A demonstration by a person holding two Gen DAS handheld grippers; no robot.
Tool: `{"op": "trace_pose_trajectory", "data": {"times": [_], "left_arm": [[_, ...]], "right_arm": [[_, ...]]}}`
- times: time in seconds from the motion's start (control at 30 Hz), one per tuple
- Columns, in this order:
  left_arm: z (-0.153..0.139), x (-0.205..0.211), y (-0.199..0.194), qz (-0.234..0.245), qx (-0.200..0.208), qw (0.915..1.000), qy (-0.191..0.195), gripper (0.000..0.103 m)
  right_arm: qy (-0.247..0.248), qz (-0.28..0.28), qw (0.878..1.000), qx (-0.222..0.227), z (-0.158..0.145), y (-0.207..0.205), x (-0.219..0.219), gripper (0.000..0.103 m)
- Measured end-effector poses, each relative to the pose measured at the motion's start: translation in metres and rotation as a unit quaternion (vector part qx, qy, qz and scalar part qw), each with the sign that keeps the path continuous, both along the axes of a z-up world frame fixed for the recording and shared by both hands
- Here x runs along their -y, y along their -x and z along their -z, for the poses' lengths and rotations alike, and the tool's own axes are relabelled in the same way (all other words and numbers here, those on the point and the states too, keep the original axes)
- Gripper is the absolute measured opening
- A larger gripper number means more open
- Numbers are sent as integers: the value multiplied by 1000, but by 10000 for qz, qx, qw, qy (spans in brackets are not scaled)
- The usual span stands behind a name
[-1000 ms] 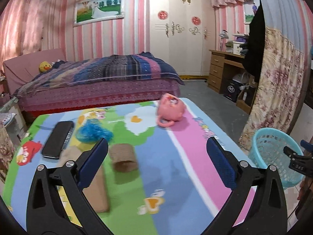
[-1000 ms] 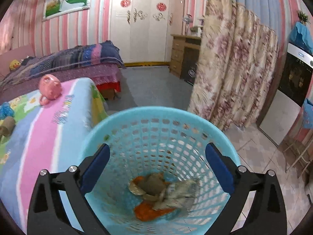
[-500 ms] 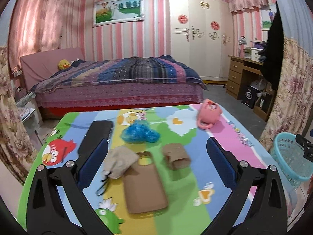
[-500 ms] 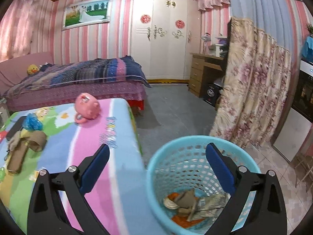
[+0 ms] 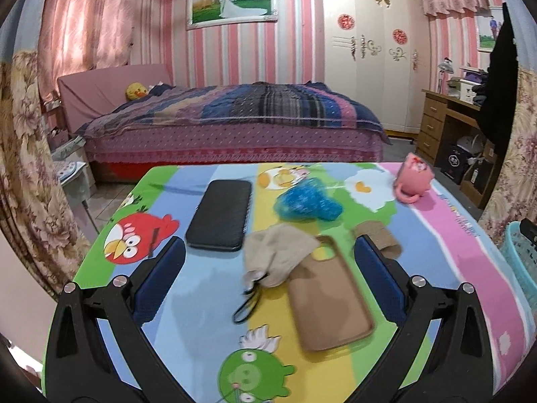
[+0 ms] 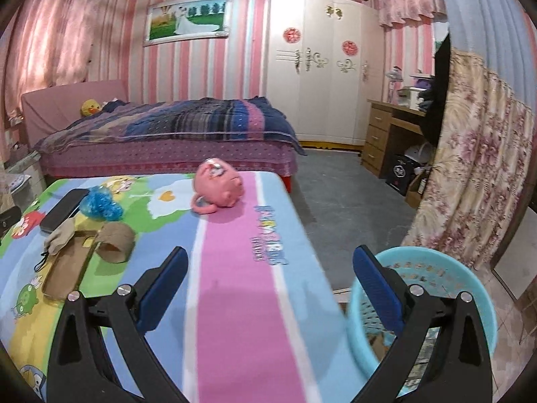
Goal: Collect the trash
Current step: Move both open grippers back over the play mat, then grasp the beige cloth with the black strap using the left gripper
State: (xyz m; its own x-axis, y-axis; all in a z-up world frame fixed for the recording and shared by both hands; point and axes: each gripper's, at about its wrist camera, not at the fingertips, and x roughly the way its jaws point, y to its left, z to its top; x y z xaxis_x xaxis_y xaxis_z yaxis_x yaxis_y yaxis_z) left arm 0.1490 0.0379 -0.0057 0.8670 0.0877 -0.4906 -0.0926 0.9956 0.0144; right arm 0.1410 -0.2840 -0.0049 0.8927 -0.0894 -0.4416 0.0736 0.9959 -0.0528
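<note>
The left tool (image 5: 268,270) hangs over the near edge of the counter (image 5: 446,245), its blue-padded fingers spread wide with nothing between them. Low in the centre of its frame, in the gap between those fingers, lies a tan phone case (image 5: 327,297), flat on the cartoon-printed cover. A crumpled beige rag (image 5: 278,257) overlaps the case's upper left corner, and a thin black cord (image 5: 246,309) trails from under it toward the bottom of the frame. Just right of the case's top end sits a short brown cardboard tube (image 5: 377,236) on its side, partly behind the right finger. Above the rag, near mid-frame, is a scrunched blue plastic bag (image 5: 305,201); to its left a black phone (image 5: 220,215) lies face down. A pink pig-shaped toy (image 5: 414,181) rests at the counter's far right corner (well apart from the rest).

The right tool (image 6: 270,285) is likewise spread open and empty, held over the pink stripe at the right end of the counter (image 6: 235,302). In the lower right of its frame stands a light blue plastic basket (image 6: 446,262) on the floor, just beside the counter's edge; the right finger covers part of its rim, and some paper-like scraps show blurrily in its bottom. In this view the tube (image 6: 115,241), the case (image 6: 67,268), the rag (image 6: 60,235) and the blue bag (image 6: 100,203) cluster at the left of the frame, and the pig toy (image 6: 218,186) sits above centre. A bed (image 6: 167,134) fills the room behind.
</note>
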Motion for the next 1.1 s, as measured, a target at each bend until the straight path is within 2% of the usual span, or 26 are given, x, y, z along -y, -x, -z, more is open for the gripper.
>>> {"op": "trace_pose_trajectory", "data": {"times": [0.57, 1.0, 1.03, 1.1], "left_arm": [[38, -33, -22, -188, -407, 9990, 50, 97], [65, -26, -81, 145, -1160, 9929, 201, 97], [67, -25, -85, 218, -1240, 9917, 248, 96], [70, -23, -88, 353, -1321, 9901, 304, 84]], "right_arm": [[6, -438, 9987, -261, 23, -28, -44, 97], [18, -571, 9975, -424, 38, -52, -56, 97], [25, -573, 9974, -441, 39, -53, -57, 97], [21, -571, 9972, -478, 41, -55, -56, 97]]}}
